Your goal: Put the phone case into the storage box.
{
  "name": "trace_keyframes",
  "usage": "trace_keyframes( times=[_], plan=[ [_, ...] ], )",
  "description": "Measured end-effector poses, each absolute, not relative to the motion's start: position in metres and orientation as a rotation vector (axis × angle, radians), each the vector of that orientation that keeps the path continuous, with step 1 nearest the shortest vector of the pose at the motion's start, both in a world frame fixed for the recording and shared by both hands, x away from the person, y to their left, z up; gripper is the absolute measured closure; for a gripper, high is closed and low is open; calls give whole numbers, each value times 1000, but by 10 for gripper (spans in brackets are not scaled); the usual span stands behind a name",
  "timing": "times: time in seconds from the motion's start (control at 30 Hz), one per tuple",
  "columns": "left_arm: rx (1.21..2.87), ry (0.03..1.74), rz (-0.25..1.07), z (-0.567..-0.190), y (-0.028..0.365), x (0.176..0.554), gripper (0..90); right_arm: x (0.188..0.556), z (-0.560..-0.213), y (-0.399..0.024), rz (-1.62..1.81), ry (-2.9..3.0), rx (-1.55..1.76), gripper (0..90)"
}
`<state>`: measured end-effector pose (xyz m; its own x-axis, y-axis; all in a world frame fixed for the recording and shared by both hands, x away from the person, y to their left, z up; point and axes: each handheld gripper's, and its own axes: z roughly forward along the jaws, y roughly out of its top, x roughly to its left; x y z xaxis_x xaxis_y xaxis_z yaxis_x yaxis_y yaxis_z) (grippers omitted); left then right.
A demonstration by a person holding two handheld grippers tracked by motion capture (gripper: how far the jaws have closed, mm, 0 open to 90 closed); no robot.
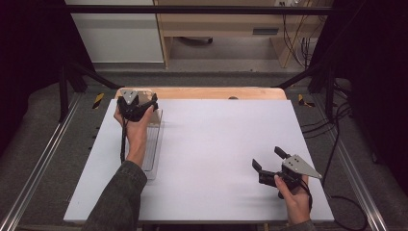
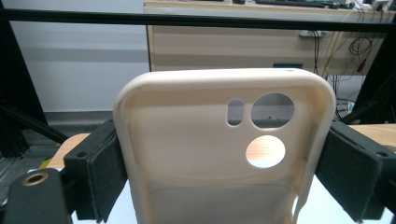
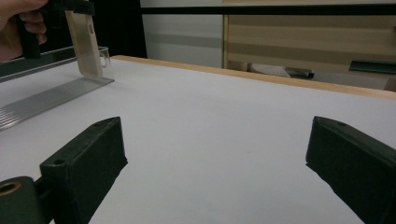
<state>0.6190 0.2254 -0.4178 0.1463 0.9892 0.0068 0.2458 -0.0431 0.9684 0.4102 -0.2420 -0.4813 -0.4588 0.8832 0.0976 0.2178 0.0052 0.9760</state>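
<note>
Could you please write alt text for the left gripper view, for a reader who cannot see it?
A cream phone case, its hollow inside facing the camera, is clamped at both edges between the left tongs' black pads. It has two round camera holes and a small slot near its top. Behind it are a black bar and a wooden cabinet.

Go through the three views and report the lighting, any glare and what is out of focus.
High view: the white table is bright and evenly lit, its surroundings dark, and shadows are faint. Left gripper view: the cream phone case held close is slightly soft, and one cut-out glows orange against the wood behind. Right gripper view: the near black jaws are blurred, while the far phone case looks translucent; no harsh glare.
</note>
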Motion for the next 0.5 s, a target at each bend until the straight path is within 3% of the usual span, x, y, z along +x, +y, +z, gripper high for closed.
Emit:
trace_keyframes(
  times=[0.5],
  plan=[
    [1506,1271,1001,-421,224,621,107,411,-482,-242,1498,1718,1141,46]
  ],
)
